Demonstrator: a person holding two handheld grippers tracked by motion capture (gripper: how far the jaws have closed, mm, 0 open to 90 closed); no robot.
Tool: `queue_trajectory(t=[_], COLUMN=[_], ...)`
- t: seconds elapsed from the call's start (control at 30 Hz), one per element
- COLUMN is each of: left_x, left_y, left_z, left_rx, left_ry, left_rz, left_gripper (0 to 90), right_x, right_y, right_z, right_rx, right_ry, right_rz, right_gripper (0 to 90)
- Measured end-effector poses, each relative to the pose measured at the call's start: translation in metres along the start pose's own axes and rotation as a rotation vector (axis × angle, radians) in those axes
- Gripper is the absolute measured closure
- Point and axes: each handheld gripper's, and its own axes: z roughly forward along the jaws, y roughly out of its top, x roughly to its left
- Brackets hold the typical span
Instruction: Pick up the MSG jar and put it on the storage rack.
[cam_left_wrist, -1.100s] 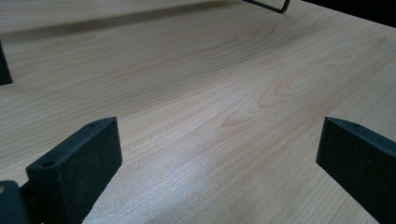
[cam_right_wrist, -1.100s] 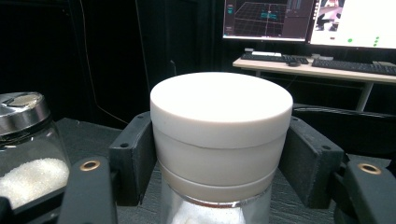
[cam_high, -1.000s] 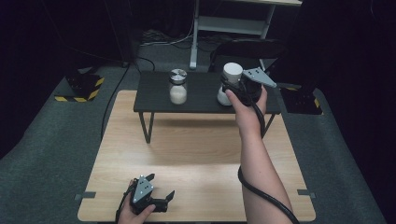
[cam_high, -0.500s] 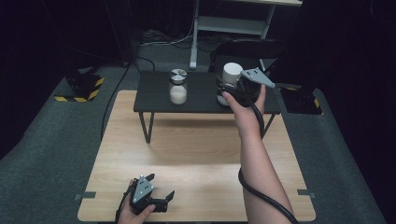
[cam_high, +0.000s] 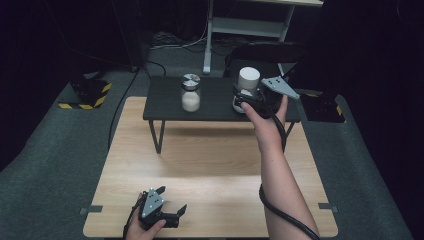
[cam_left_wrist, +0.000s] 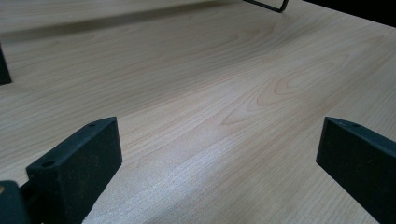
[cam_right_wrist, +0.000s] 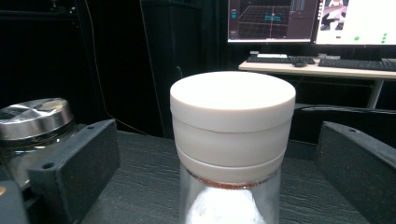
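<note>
My right gripper (cam_high: 248, 98) stands at the white-lidded jar (cam_right_wrist: 232, 140) on the small black table (cam_high: 215, 107), centre frame, jaws wide open either side, gripping nothing. Closing off-centre could tip it into the metal-lidded jar (cam_high: 190, 93). Left gripper (cam_high: 167, 212) rests open, lower left.

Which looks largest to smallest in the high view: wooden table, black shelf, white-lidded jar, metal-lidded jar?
1. wooden table
2. black shelf
3. white-lidded jar and metal-lidded jar: near alike; the right gripper hides part of the first, so unranked.
</note>
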Motion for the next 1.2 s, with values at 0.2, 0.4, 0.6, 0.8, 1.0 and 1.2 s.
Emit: queue_trajectory(t=[0.2,0.4,0.6,0.8,1.0,1.2], left_x=[-0.001,-0.002,-0.003,-0.003,-0.002,-0.002], left_y=[0.001,0.001,0.001,0.001,0.001,0.001], left_z=[0.000,0.000,0.000,0.001,0.001,0.000], left_rx=[0.003,0.004,0.005,0.008,0.005,0.006], left_ry=[0.003,0.005,0.007,0.009,0.007,0.005], left_rz=[0.010,0.016,0.015,0.017,0.013,0.011], left_gripper=[0.2,0.2,0.2,0.2,0.2,0.2], right_x=[-0.002,-0.004,-0.003,-0.005,-0.005,-0.006], right_y=[-0.005,-0.016,-0.024,-0.036,-0.049,-0.058], right_z=[-0.011,-0.024,-0.035,-0.050,-0.063,-0.072], right_rx=[-0.014,-0.030,-0.038,-0.048,-0.054,-0.056], right_ry=[0.021,0.037,0.058,0.077,0.081,0.081], right_rz=[-0.008,-0.013,-0.032,-0.039,-0.048,-0.051], right_gripper=[0.2,0.1,0.1,0.1,0.2,0.1])
